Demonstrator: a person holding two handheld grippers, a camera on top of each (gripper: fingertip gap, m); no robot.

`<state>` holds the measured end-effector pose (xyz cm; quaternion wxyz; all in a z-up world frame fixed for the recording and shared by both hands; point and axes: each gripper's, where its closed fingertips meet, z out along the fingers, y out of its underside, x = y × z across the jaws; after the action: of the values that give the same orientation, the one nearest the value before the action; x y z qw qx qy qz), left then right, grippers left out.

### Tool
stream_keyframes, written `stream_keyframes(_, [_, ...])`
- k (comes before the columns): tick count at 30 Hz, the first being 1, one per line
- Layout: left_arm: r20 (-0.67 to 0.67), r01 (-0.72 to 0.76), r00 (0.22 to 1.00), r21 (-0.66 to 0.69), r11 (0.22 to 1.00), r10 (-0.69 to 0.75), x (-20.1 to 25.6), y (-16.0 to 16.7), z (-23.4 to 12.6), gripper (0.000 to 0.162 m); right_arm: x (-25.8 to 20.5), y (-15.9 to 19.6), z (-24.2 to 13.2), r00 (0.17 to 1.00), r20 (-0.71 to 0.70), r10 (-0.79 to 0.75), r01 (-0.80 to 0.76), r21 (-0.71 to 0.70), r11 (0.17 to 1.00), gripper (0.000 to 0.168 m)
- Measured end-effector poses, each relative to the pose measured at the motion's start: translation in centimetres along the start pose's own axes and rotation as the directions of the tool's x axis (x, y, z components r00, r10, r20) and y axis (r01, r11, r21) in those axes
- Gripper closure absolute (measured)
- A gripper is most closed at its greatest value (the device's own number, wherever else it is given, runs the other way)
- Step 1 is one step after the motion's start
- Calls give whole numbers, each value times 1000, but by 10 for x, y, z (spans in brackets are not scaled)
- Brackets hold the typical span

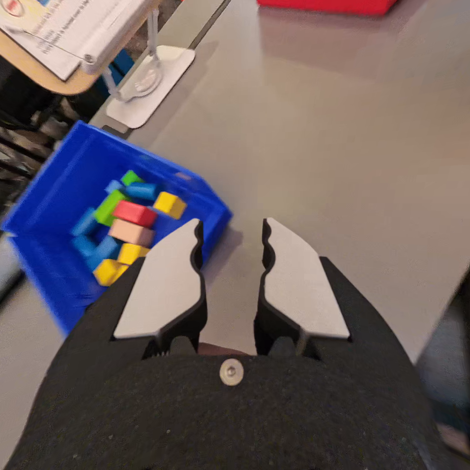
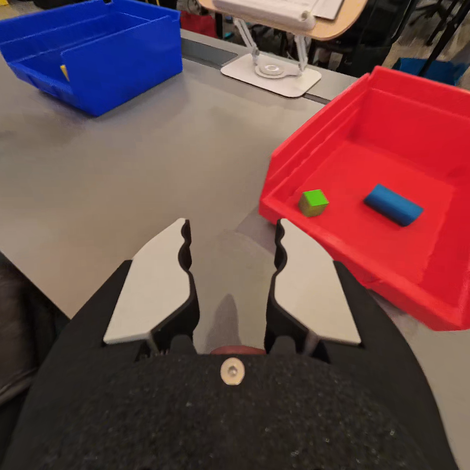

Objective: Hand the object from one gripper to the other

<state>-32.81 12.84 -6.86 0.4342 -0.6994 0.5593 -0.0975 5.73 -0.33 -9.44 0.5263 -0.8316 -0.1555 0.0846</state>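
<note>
My left gripper (image 1: 232,223) is open and empty above the grey table (image 1: 318,152), just right of a blue bin (image 1: 50,203). The bin holds several coloured wooden blocks, among them a red block (image 1: 134,213), a yellow cube (image 1: 170,204) and a tan block (image 1: 131,232). My right gripper (image 2: 232,223) is open and empty above the table (image 2: 127,178), left of a red bin (image 2: 381,254). That bin holds a green cube (image 2: 313,202) and a blue cylinder (image 2: 393,204). The blue bin (image 2: 101,58) stands at the far left there.
A white stand base (image 1: 150,86) sits at the table's far edge, under a tilted board with papers (image 1: 63,33); it also shows in the right wrist view (image 2: 272,73). A red bin's edge (image 1: 325,6) shows at the top. The table's near edge (image 1: 445,292) runs at the right.
</note>
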Motion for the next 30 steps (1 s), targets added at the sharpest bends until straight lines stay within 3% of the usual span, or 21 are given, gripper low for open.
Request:
stream_keyframes(3, [71,-108,990,-171,979,122,-57,15,11,122,-23,20,8,996,8,-84,84,-54,995,106])
stream_keyframes(8, [-207,-104,977,-251,962,52,-78,27,57,114,-42,24,22,995,90,-43,47,-48,998,105])
stream_keyframes(13, [-249,-206,962,-393,896,112,-105,50,114,113,-38,30,28,990,129,58,-51,-59,997,105])
stream_keyframes(16, [-336,-217,939,-400,891,78,-101,51,133,112,-37,32,31,976,162,148,-140,-61,988,106])
stream_keyframes(23, [-440,-304,894,-455,837,85,-92,69,159,109,-43,34,35,952,242,189,-180,-58,982,102])
stream_keyframes(26, [-462,-327,882,-465,823,90,-89,76,167,127,-45,34,37,946,264,188,-177,-64,982,102])
stream_keyframes(30, [-425,-337,895,-441,832,137,-96,73,165,127,-43,35,38,943,263,203,-193,-65,979,102])
